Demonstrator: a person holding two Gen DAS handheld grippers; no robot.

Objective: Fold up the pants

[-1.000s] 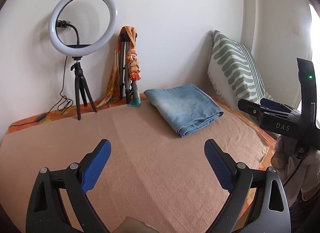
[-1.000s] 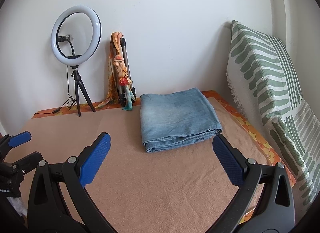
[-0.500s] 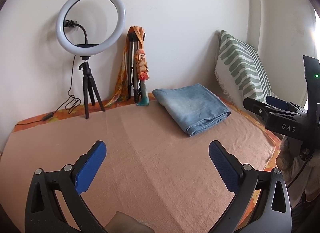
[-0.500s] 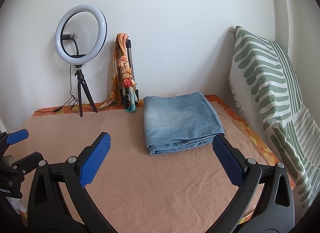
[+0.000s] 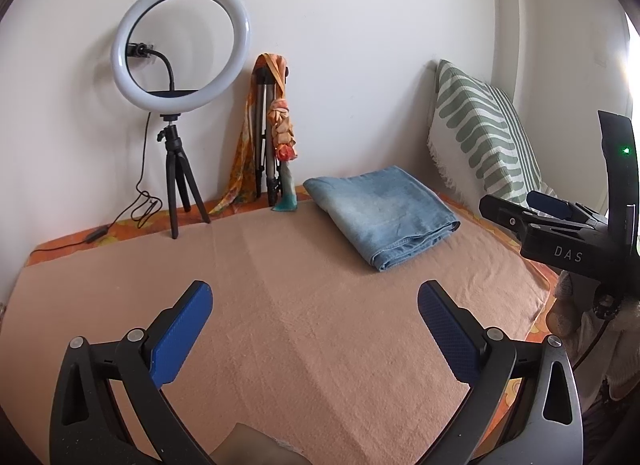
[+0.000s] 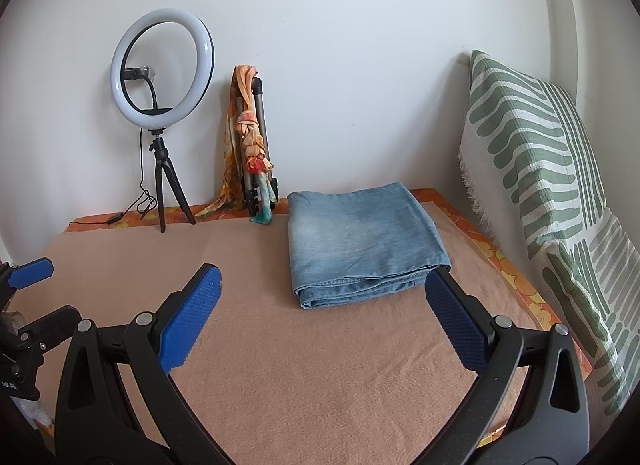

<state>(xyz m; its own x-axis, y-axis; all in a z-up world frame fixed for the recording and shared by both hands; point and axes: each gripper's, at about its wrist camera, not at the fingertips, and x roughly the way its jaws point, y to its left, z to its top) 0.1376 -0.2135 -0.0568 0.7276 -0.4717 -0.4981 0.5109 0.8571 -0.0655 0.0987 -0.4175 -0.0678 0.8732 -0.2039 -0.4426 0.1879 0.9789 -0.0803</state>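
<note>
The pants lay folded in a neat stack on the tan blanket, toward one o'clock from the left gripper. Over the last second both tools had drifted back slightly. The left gripper and right gripper hung spread wide, gripping nothing; folding looked finished.

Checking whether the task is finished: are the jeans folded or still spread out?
Folded. The jeans lie as a compact rectangle on the tan blanket, stacked layers showing at the near edge.
</note>
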